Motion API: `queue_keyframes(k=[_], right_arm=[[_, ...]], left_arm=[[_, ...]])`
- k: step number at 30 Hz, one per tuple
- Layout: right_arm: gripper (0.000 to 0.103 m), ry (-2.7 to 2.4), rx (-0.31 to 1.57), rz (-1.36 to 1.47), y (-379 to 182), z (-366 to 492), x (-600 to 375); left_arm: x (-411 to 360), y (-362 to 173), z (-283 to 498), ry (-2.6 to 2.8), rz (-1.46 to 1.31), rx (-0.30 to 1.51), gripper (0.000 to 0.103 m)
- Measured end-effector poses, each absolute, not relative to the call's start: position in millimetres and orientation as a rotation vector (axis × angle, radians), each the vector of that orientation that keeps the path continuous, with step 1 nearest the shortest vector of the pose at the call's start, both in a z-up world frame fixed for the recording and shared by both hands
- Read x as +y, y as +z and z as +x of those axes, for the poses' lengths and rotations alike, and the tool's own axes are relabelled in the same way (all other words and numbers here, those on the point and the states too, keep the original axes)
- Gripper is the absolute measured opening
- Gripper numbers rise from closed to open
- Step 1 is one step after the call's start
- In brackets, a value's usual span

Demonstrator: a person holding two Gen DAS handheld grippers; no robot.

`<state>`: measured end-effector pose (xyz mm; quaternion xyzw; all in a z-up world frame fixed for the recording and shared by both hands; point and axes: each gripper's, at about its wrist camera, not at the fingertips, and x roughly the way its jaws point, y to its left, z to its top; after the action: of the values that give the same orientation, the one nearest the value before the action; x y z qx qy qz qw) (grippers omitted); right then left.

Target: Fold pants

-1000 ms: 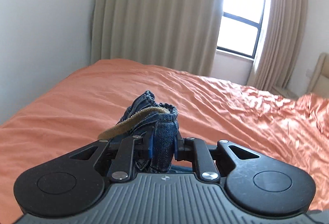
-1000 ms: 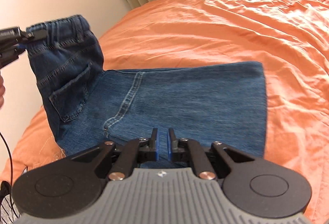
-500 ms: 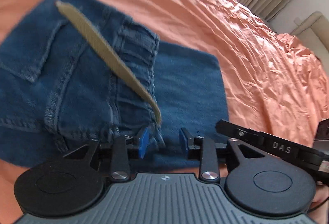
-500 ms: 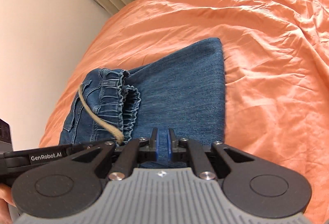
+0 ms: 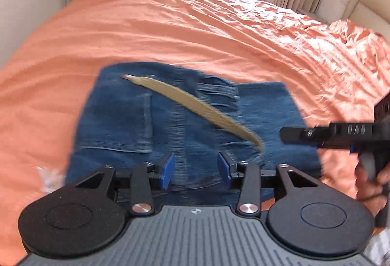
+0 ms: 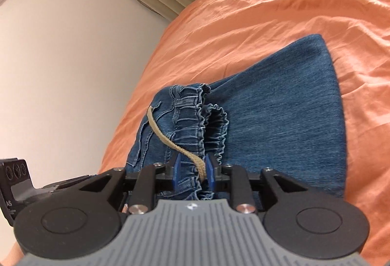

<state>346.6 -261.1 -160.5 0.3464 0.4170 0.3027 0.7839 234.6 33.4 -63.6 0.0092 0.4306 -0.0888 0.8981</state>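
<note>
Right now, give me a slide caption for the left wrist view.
Open left tool above folded jeans on an orange bed, tan drawstring lying across the denim.

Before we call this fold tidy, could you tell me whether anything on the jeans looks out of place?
Yes: the tan drawstring lies loose, slanting across the top of the folded jeans instead of tucked into the waistband. The waistband edge also sits bunched and ruffled on the lower layer. Nothing looks damaged.
</note>
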Motion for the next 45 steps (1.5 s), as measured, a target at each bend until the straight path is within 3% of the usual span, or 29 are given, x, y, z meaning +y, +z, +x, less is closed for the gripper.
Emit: queue_keyframes(k=[13,15,16,17,19,21,22,28,39,45], right_arm=[[0.031,0.654,0.991,0.860,-198.0,389.5,-219.8],[0.028,0.652,0.982,0.855,-198.4,390.4,-217.1],[0.018,0.655,0.975,0.851,-197.7,390.2,-216.6],[0.012,0.652,0.965,0.843,-194.6,388.8,-217.7],[0.002,0.673,0.929,0.838,-183.6,385.5,-222.7],[0.000,0.722,0.864,0.840,-163.6,380.6,-230.0],[0.000,0.751,0.830,0.840,-153.0,376.9,-232.7],[0.000,0.866,0.791,0.769,-119.3,351.2,-243.2],[0.000,0.638,1.125,0.434,-186.6,353.7,-206.4],[0.001,0.618,1.060,0.463,-160.9,353.0,-225.7]], left_arm=[[84.4,-106.3,215.3,-0.212,0.525,0.976,0.063],[81.1,-116.0,213.0,-0.218,0.632,0.963,0.065],[79.0,-119.7,212.0,-0.220,0.673,0.953,0.065],[76.6,-121.8,211.1,-0.219,0.699,0.949,0.063],[71.0,-122.9,207.6,-0.225,0.733,0.933,0.048],[65.9,-122.5,203.9,-0.204,0.769,0.913,0.013],[64.5,-121.4,202.2,-0.191,0.783,0.901,0.006],[73.1,-105.9,196.7,-0.145,0.689,0.912,0.004],[95.4,-70.7,192.9,-0.131,0.491,0.997,0.000],[89.3,-32.0,205.0,-0.146,0.334,0.923,0.012]])
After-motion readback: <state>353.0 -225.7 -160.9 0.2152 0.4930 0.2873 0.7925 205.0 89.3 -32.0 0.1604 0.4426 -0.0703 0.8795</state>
